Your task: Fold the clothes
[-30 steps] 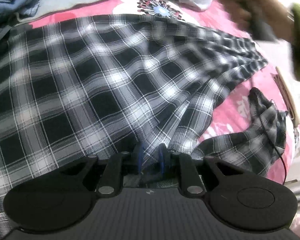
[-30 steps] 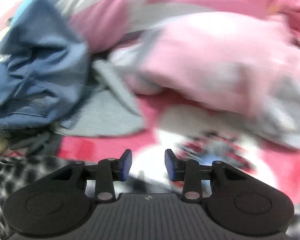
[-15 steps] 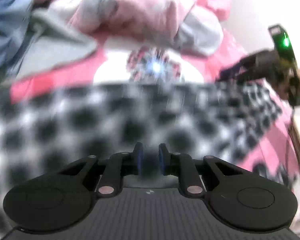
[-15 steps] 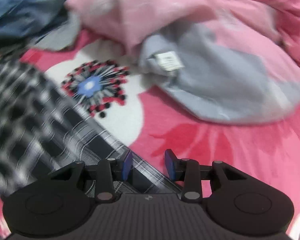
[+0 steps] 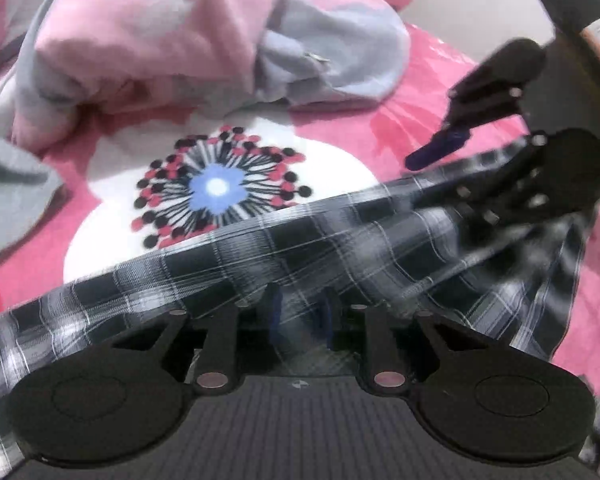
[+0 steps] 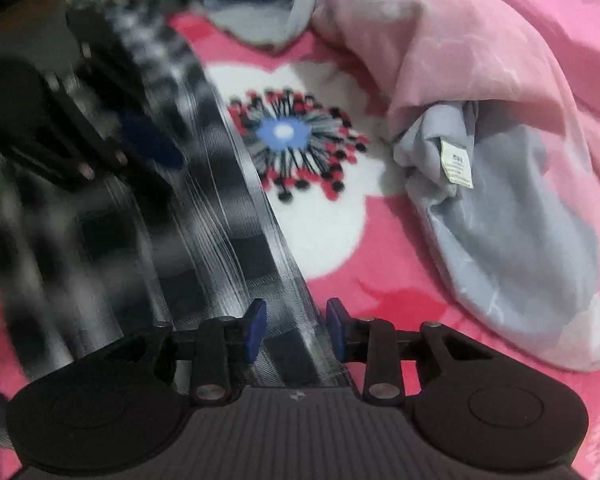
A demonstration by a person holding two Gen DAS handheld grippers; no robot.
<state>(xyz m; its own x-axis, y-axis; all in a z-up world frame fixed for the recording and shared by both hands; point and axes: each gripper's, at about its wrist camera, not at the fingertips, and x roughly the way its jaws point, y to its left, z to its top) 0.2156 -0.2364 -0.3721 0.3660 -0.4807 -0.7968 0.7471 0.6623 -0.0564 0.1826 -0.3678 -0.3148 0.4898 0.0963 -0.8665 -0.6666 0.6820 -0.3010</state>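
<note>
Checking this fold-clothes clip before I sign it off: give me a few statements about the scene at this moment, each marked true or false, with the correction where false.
1. The garment being handled is a black-and-white plaid cloth. True.
2. The plaid cloth's edge runs between the fingers of the right gripper. True.
3. The bedcover is plain blue. False: the blanket is pink with a large white flower whose centre is blue.
4. A white care label shows on the grey and pink bedding beside the flower. True.
5. The left gripper hovers over bare blanket with no cloth near it. False: plaid cloth lies between and around its fingers.
</note>
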